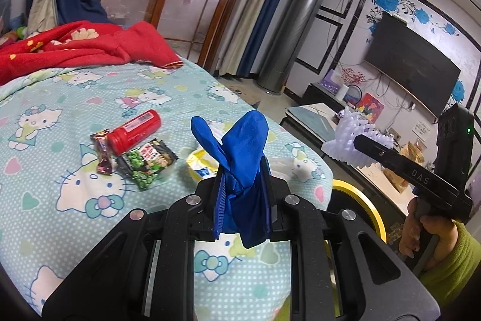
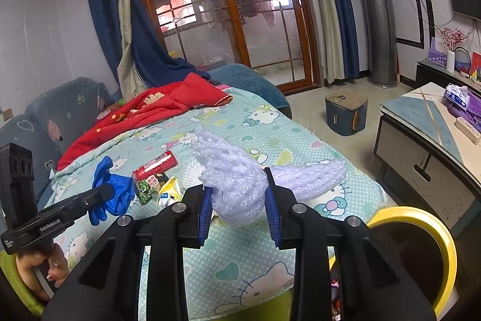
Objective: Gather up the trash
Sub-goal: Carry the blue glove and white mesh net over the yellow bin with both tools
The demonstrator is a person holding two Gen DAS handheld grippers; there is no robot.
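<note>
Two pieces of trash are held above the bed, one in each gripper.

In the left wrist view, a crumpled blue glove point(image 1: 240, 152) is clamped between the jaws of the left gripper point(image 1: 243, 200) in the lower centre of the frame. On the bed point(image 1: 75, 110), at centre left, a red bottle point(image 1: 135, 131), a brown wrapper point(image 1: 103, 151), a green snack packet point(image 1: 147, 164) and a yellow wrapper point(image 1: 200, 164) are seen close together. At the right edge, the right gripper point(image 1: 360, 145) is seen with a white foam net point(image 1: 354, 140). In the right wrist view, the foam net point(image 2: 240, 182) is gripped between the jaws of the right gripper point(image 2: 239, 200) in the lower centre. A yellow-rimmed bin point(image 2: 445, 233) is seen at lower right, beside the bed. At lower left, the left gripper point(image 2: 105, 190) is seen with the glove point(image 2: 117, 188) at its tip.
</note>
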